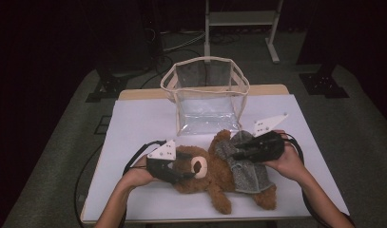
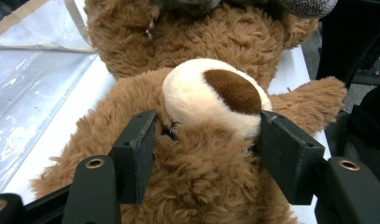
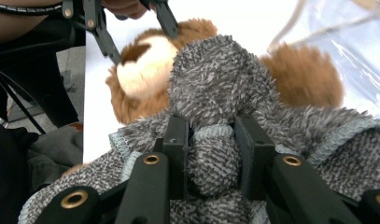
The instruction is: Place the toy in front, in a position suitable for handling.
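A brown teddy bear (image 1: 215,183) lies on its back on the white table (image 1: 134,123), head toward the left. It wears a grey knitted garment (image 1: 250,173). My left gripper (image 1: 184,176) holds the bear's head; in the left gripper view the jaws (image 2: 208,149) press the fur on both sides, just below the cream snout (image 2: 211,93). My right gripper (image 1: 236,154) is shut on a bunched fold of the grey garment (image 3: 211,163) near the bear's shoulder. The right gripper view shows the left gripper (image 3: 143,44) farther off at the snout.
A clear plastic bag (image 1: 208,95) with beige trim stands open just behind the bear; its wall (image 2: 29,93) lies close to the head. The table's front edge (image 1: 181,219) is near the bear's legs. A white metal stand (image 1: 241,19) is on the floor beyond.
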`<state>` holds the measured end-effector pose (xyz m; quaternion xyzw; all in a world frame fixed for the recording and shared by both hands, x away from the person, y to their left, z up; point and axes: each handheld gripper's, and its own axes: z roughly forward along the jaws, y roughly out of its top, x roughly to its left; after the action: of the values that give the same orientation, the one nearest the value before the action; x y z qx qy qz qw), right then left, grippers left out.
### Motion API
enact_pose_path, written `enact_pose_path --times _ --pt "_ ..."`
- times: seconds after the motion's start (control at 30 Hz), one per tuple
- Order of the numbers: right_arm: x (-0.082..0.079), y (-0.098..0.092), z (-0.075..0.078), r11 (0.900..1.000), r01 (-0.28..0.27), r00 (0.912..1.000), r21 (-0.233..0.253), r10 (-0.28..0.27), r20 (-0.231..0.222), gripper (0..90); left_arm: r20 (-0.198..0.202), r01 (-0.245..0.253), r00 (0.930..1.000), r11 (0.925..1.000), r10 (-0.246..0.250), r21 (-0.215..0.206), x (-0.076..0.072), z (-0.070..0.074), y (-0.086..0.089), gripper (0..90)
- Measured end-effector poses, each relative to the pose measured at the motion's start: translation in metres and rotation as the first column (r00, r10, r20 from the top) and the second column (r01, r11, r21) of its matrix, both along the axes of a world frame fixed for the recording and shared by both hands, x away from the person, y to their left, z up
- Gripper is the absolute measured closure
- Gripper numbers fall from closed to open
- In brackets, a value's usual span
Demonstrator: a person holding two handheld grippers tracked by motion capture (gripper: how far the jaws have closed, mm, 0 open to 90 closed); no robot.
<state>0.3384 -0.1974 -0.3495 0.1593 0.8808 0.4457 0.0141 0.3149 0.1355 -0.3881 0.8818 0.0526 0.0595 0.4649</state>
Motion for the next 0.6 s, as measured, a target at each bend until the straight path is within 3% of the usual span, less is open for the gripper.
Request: enact_pose_path --times 0.17,0.3,0.43,0.6 --pt "0.01 0.031 -0.002 0.999 -0.046 0.999 -0.03 0.046 0.002 67.6 0.019 0.02 0.9996 0.9994 -0.021 0.029 -0.004 -0.001 -0.001 38.4" --pt "0.015 0.041 -0.006 0.998 -0.053 0.9986 -0.036 0.053 -0.005 67.6 0.025 0.024 0.9994 0.999 -0.025 0.038 -0.005 -0.002 0.0 38.3" --pt "0.015 0.026 -0.005 1.0 -0.022 0.9997 -0.011 0.022 -0.012 67.8 0.027 0.024 0.9993 0.9989 -0.025 0.04 -0.005 -0.001 -0.001 38.3" --pt "0.013 -0.009 -0.009 0.999 0.041 0.9988 0.021 -0.04 -0.029 67.9 0.022 0.022 0.9995 0.9993 -0.022 0.031 -0.004 -0.002 -0.001 38.4"
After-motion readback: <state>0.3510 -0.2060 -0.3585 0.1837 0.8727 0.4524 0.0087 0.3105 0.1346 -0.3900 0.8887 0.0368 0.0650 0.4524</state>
